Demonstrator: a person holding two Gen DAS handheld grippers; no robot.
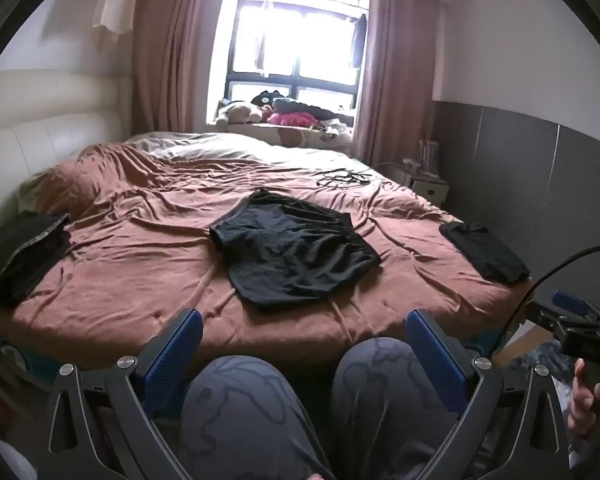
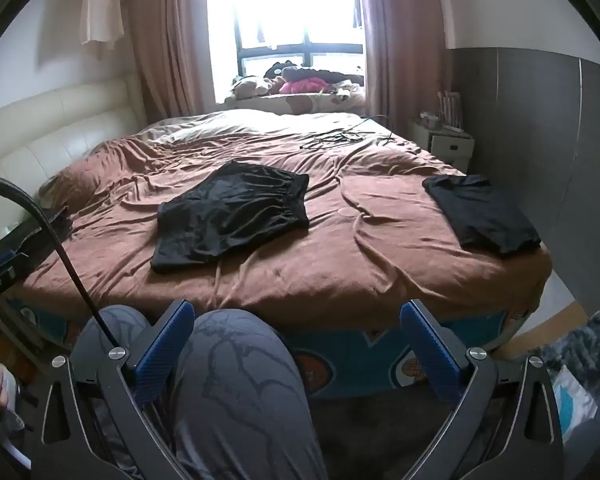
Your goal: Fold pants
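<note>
Both wrist cameras sit low at the bed's [image 1: 140, 264] foot, above the person's knees [image 2: 236, 360], facing the window [image 1: 296, 56]. Left view slightly left of right; both share the whole bed.

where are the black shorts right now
The black shorts lie spread mid-bed on the brown sheet, between two dark folded piles.

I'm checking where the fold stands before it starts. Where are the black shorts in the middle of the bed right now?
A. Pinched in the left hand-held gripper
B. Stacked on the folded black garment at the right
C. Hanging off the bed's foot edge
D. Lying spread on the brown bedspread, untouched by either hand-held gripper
D: the black shorts lie spread on the brown bedspread, while the left hand-held gripper and right hand-held gripper are both open, short of the bed.
</note>
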